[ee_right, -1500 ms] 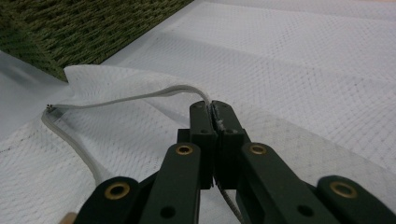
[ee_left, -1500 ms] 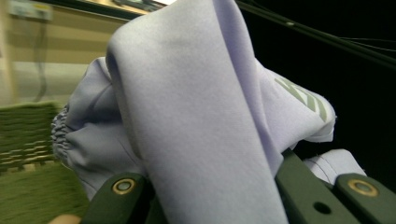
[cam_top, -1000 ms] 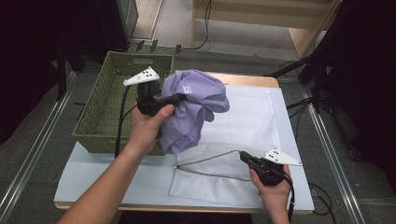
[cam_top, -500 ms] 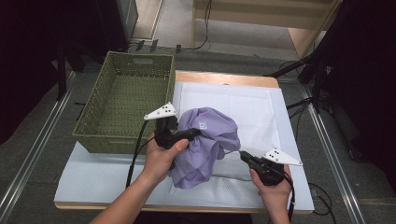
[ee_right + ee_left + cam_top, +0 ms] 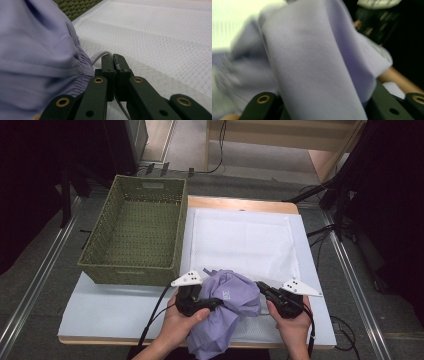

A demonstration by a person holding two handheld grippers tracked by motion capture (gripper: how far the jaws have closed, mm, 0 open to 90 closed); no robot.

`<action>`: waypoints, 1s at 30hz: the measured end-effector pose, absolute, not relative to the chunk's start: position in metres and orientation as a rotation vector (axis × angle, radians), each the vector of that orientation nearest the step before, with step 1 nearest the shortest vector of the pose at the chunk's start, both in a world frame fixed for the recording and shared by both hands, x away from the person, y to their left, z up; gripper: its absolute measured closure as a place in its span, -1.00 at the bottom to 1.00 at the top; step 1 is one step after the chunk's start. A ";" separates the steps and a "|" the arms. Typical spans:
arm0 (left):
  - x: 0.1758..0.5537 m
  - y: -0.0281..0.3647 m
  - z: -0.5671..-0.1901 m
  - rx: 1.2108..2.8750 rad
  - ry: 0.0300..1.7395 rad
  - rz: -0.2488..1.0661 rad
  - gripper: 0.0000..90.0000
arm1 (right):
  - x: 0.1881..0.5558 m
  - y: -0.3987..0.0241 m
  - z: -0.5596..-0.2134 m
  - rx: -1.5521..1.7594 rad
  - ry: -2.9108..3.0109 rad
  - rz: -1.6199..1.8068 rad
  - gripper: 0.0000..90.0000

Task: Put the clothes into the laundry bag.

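The left gripper's (image 5: 216,303) jaws had just been opening, with the lilac garment (image 5: 226,312) between them, carried from the green wicker basket (image 5: 134,236) down onto the white mesh bag (image 5: 243,240). The right gripper (image 5: 261,288) was clamped on the bag's cord (image 5: 98,57), apparently ready for loading.

Both forearms come in from the near edge of the table, close together. The left hand (image 5: 187,320) is wrapped around the left gripper (image 5: 212,304), which points to the right, toward the other hand, with its grey plate on top. Its jaws have just been opening a little, and purple cloth (image 5: 317,62) lies between them. The right hand (image 5: 292,317) holds the right gripper (image 5: 261,287), which points up and to the left, low over the table. Its jaws are pressed together, and a thin white cord (image 5: 100,56) is pinched between their tips.
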State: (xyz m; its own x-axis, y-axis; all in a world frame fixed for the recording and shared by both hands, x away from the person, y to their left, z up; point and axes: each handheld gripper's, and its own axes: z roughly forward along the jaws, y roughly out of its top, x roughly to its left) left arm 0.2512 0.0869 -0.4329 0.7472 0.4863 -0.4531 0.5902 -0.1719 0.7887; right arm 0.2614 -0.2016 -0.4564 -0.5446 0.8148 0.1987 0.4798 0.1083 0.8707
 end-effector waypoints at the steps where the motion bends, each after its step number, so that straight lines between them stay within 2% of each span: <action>1: 0.251 0.084 -0.440 1.847 0.846 -0.112 0.59 | 0.262 -0.201 -0.456 1.265 2.059 1.412 0.98; 6: 0.249 0.070 -0.463 1.996 0.858 -0.145 0.45 | 0.261 -0.202 -0.452 1.265 2.041 1.428 0.98; 11: 0.248 0.068 -0.454 1.980 0.841 -0.142 0.26 | 0.260 -0.206 -0.448 1.265 2.017 1.454 0.98; 14: 0.249 0.068 -0.443 1.957 0.818 -0.109 0.32 | 0.258 -0.206 -0.443 1.265 2.000 1.472 0.98; 18: 0.254 0.061 -0.432 1.961 0.806 -0.004 0.64 | 0.254 -0.207 -0.433 1.231 1.958 1.504 0.99; 21: 0.259 0.052 -0.441 1.990 0.848 -0.019 0.65 | 0.252 -0.208 -0.429 1.225 1.939 1.512 0.99; 25: 0.260 0.046 -0.458 2.002 0.870 -0.102 0.26 | 0.254 -0.210 -0.435 1.240 1.957 1.492 0.99; 27: 0.259 0.051 -0.455 1.978 0.857 -0.082 0.02 | 0.255 -0.212 -0.438 1.249 1.961 1.480 0.99; 30: 0.258 0.062 -0.443 1.934 0.828 0.013 -0.18 | 0.256 -0.214 -0.439 1.265 1.957 1.480 0.99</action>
State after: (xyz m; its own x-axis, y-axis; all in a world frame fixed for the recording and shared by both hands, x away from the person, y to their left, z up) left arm 0.2577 0.0618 -0.4434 0.7662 0.5511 -0.3306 0.5405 -0.2744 0.7953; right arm 0.2558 -0.2139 -0.4391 -0.5234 0.8258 0.2100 0.4267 0.0406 0.9035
